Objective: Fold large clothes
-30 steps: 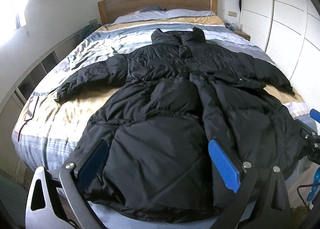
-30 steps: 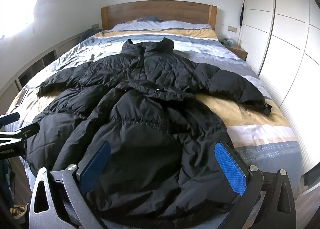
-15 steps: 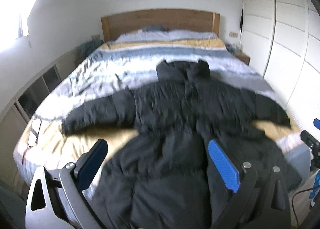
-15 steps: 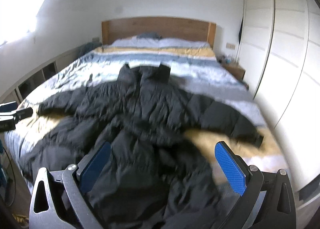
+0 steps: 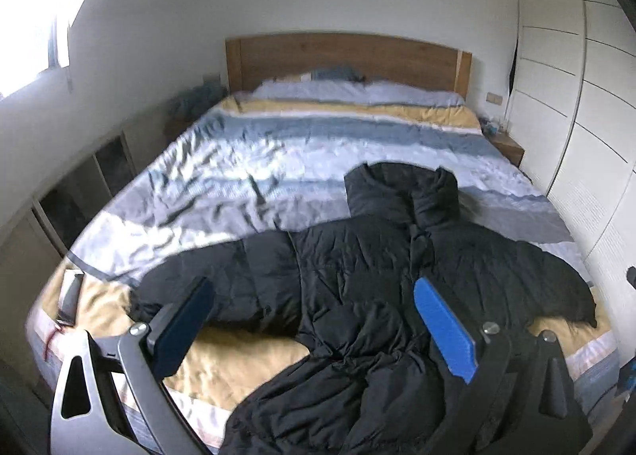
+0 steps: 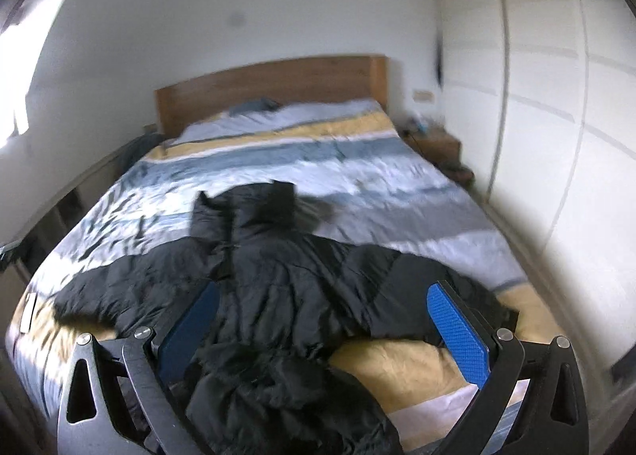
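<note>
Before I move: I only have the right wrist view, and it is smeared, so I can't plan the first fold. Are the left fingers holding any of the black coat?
Observer: No. The left gripper is open. Its fingers hover over the black coat and grip nothing.
Operator: Is anything lying near the sleeve on my left?
Observer: Yes. A dark flat item with a red cord sits on the bed, on the yellow stripe at its front left corner. It is apart from the left sleeve.
</note>
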`<action>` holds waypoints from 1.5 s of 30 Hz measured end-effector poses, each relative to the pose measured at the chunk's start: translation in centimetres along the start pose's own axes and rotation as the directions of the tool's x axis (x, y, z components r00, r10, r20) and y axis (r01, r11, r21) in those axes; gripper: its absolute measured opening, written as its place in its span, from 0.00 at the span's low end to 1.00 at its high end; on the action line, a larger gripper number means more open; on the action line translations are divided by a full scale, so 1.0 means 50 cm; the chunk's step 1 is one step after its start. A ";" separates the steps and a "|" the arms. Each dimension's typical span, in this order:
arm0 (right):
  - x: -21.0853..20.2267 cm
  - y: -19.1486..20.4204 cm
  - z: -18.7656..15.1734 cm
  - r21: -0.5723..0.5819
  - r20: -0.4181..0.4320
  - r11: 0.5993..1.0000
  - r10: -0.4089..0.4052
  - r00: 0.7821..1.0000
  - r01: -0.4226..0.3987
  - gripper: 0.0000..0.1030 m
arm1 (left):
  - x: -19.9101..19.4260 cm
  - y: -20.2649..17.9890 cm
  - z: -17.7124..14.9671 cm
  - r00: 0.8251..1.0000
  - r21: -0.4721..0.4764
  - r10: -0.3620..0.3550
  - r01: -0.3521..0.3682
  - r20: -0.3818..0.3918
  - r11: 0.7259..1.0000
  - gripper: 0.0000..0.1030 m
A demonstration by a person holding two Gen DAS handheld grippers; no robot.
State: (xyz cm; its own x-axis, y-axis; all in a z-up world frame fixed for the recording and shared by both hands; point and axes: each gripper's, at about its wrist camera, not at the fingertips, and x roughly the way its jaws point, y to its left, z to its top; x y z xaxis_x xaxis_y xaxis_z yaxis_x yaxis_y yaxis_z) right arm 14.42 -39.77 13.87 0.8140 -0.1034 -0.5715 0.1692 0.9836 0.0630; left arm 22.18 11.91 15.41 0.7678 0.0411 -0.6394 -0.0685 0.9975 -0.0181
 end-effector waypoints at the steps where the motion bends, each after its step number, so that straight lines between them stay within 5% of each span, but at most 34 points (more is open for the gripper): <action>1: 0.028 -0.017 -0.005 0.023 -0.017 1.000 -0.013 1.000 0.014 1.00 | 0.024 0.003 -0.005 1.000 -0.007 -0.001 0.000 -0.020 1.000 0.99; 12: 0.315 -0.246 -0.141 0.343 -0.225 0.929 -0.060 0.972 0.137 1.00 | 0.227 -0.005 -0.126 0.984 0.016 0.078 -0.076 -0.161 0.997 0.99; 17: 0.384 -0.374 -0.210 0.556 -0.253 0.814 -0.023 0.967 0.164 1.00 | 0.271 0.016 -0.149 0.974 -0.010 0.097 -0.101 -0.203 0.995 0.99; 29: 0.437 -0.534 -0.280 0.767 -0.205 0.624 0.020 0.979 0.148 0.99 | 0.294 0.074 -0.153 0.962 -0.062 0.165 -0.182 -0.217 0.981 0.99; 38: 0.459 -0.581 -0.271 0.824 -0.143 0.558 0.032 0.989 0.101 0.49 | 0.294 0.105 -0.167 0.954 -0.092 0.182 -0.208 -0.238 0.974 0.99; 41: 0.449 -0.574 -0.247 0.796 -0.121 0.599 0.017 0.992 0.087 0.26 | 0.290 0.106 -0.170 0.955 -0.095 0.176 -0.203 -0.239 0.975 0.99; 45: 0.417 -0.534 -0.187 0.719 -0.094 0.691 -0.012 0.995 0.077 0.16 | 0.270 0.105 -0.167 0.962 -0.110 0.156 -0.185 -0.225 0.977 0.99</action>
State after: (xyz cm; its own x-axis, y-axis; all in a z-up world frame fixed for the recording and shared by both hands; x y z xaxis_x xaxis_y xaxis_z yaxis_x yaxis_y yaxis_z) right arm 21.67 -66.78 -7.37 0.7559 -0.1013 -0.6468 0.5788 0.5649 0.5881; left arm 26.85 17.21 0.27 0.5846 0.1826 -0.7905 -0.2787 0.9603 0.0157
